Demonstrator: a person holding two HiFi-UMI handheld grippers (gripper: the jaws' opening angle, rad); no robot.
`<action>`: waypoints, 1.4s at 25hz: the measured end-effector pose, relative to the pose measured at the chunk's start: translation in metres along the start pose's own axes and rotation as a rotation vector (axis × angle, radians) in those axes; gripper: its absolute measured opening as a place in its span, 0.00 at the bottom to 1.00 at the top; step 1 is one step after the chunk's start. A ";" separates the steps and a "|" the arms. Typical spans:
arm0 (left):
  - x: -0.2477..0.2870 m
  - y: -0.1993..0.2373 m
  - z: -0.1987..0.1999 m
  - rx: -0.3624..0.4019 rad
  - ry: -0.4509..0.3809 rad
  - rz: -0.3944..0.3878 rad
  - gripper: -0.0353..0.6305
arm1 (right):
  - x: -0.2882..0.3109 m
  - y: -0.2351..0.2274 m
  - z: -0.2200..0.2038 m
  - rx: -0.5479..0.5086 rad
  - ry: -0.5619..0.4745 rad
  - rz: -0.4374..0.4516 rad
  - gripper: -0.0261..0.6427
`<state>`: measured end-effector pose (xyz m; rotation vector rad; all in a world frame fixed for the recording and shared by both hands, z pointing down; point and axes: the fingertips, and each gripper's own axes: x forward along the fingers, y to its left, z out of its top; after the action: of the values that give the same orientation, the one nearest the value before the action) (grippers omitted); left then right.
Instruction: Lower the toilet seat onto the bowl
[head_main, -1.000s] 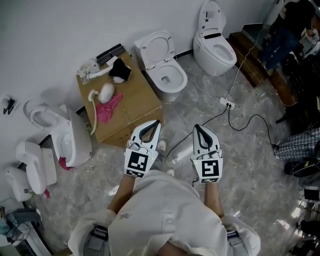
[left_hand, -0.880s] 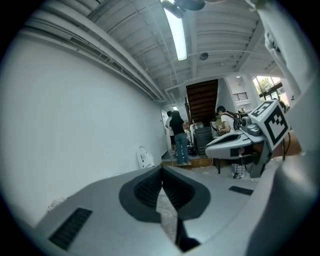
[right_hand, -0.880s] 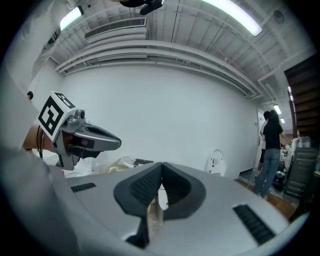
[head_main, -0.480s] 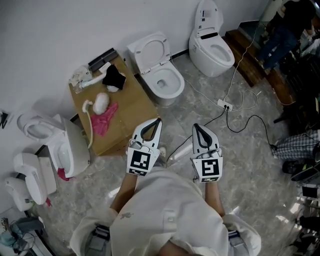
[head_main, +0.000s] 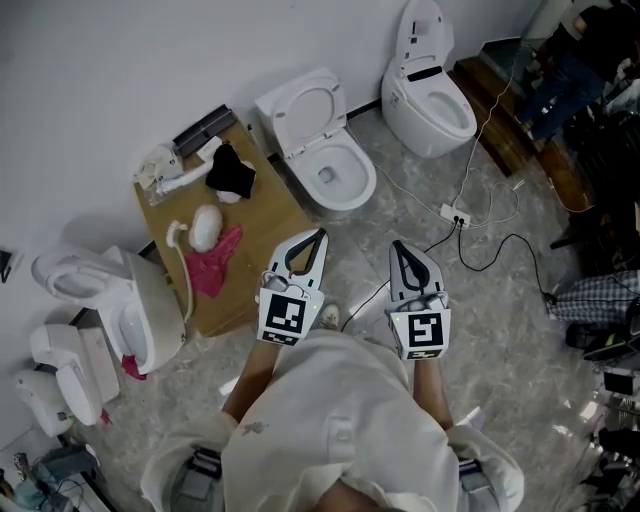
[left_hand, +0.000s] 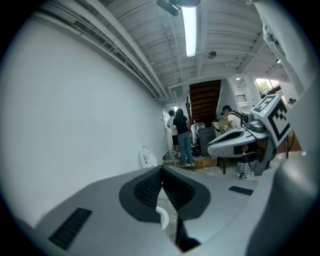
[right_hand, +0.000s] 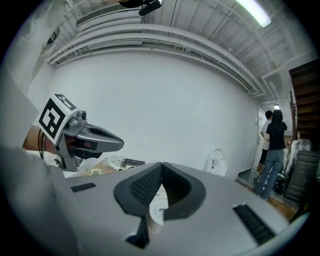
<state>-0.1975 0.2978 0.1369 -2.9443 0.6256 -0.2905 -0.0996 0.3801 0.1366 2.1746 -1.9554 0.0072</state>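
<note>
Head view, from the left: two loose toilets (head_main: 120, 300) lie by the wall, and beside them stands a wooden box (head_main: 262, 225) littered with a pink cloth (head_main: 215, 262) and a black item (head_main: 232, 170). Next comes our left gripper (head_main: 319, 232), its jaws pressed together on nothing and pointing roughly level across the floor. Ahead of it is the toilet we take to be the target: its seat (head_main: 305, 108) stands upright against the wall behind the bowl (head_main: 340, 172), so nothing is lowered yet, and we are well apart from it. Our right gripper (head_main: 395, 244) is likewise closed and empty. Further right stands a second toilet (head_main: 432, 85), also with its lid up, then a power strip (head_main: 453, 213) with a cable (head_main: 462, 245) trailing over the floor towards our feet.

We see several risks. Going to the wrong toilet is possible, since both are open. With both jaws closed we could only nudge the seat rather than hold its rim, and once tipped it might fall and slam onto the bowl. A foot could catch the cable on the way in. The box sits just beside the bowl, so a wide left reach could knock its clutter.
</note>
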 end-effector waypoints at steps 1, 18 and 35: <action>0.004 0.006 -0.001 0.001 0.001 -0.001 0.07 | 0.006 0.000 0.000 0.000 0.001 -0.003 0.05; 0.077 0.046 -0.010 -0.010 0.022 0.019 0.07 | 0.079 -0.044 -0.010 0.006 0.028 -0.003 0.05; 0.229 0.062 0.017 -0.041 0.068 0.147 0.07 | 0.178 -0.185 -0.016 0.009 0.018 0.129 0.05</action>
<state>-0.0130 0.1488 0.1476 -2.9168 0.8624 -0.3675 0.1056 0.2248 0.1496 2.0425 -2.0860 0.0563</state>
